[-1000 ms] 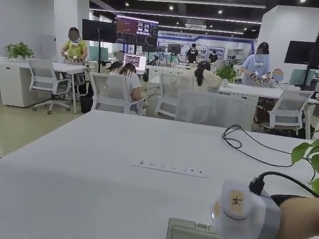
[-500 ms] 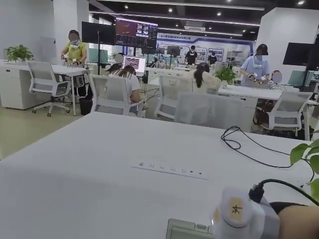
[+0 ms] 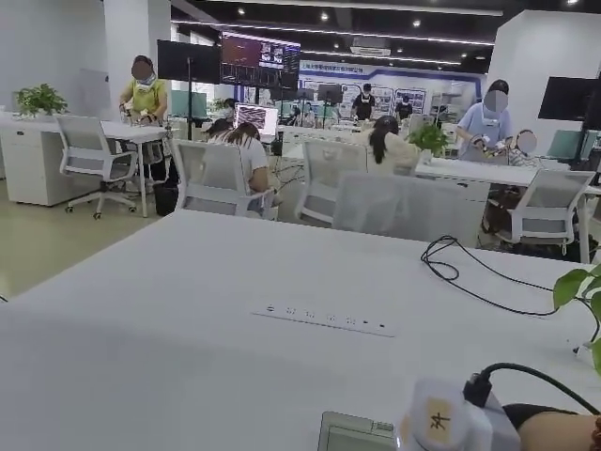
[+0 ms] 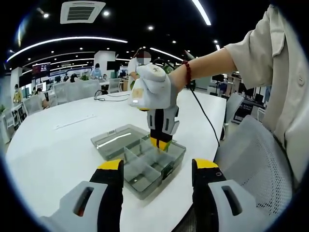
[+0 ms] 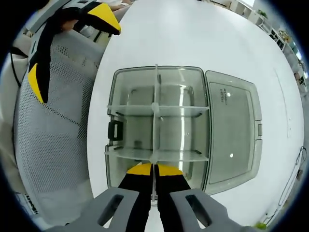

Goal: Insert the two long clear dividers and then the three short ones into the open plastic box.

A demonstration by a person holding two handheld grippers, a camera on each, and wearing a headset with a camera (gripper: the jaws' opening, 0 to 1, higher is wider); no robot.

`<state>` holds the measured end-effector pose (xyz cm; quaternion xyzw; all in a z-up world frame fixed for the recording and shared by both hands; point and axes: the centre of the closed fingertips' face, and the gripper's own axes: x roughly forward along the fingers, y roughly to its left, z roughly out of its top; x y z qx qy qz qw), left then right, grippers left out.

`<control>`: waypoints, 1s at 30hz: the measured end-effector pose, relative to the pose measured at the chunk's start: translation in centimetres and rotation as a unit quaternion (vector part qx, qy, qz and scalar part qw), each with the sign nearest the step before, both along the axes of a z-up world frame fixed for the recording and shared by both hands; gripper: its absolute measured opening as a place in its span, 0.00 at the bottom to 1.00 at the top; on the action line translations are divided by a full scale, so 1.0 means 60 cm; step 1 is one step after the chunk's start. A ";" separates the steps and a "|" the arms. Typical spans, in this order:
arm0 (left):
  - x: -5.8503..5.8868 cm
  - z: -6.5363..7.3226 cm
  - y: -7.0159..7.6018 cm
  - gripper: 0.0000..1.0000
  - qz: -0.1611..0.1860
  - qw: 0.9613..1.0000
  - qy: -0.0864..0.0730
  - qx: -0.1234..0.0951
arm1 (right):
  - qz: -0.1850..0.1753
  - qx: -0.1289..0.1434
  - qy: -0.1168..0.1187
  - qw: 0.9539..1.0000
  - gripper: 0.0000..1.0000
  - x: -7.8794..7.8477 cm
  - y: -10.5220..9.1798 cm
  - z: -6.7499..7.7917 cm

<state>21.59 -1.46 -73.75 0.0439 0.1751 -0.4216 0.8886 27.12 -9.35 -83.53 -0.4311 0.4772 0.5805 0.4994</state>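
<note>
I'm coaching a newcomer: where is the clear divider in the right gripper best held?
Pinch the top edge near its end, from above, jaws across the thin faces: the divider stands on edge in the box, as the right gripper does.

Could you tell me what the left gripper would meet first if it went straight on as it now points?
The left gripper would most likely meet the near wall of the open plastic box, ahead between its open jaws; fisheye depth is uncertain.
</note>
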 end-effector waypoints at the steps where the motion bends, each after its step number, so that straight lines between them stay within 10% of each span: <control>1: 0.000 0.000 0.000 0.57 0.000 1.000 0.000 0.001 | 0.001 0.000 -0.001 1.000 0.03 0.000 0.000 0.000; 18: 0.009 -0.005 0.014 0.56 0.023 1.000 0.006 0.009 | -0.060 0.047 -0.037 0.996 0.12 0.010 -0.002 0.011; 30: 0.010 0.023 0.054 0.58 0.043 0.999 0.003 0.011 | -0.176 0.172 -0.062 0.967 0.33 -0.018 -0.023 0.089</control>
